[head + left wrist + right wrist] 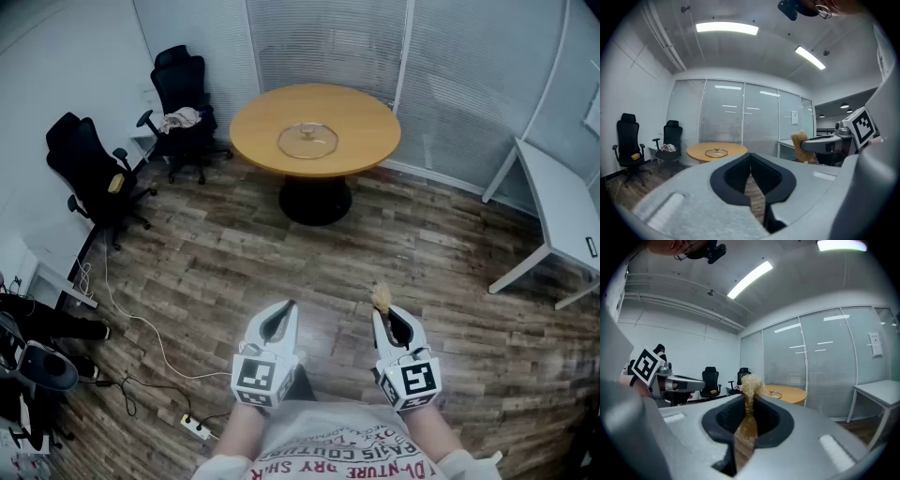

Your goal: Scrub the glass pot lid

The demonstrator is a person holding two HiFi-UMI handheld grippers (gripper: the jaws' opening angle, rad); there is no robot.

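a round wooden desk point(361, 127) on a dark pedestal point(315, 201) carries a glass pot lid point(307, 141) (knob up), lying flat near its middle. the desk stands on a wood-plank floor point(403, 253).

My head camera looks steeply down from high up, over the left gripper point(284, 311) and right gripper point(382, 317), to the far round table point(356, 131). Each gripper camera sits close behind its own jaws and looks level across the room. All three see that table, far away.
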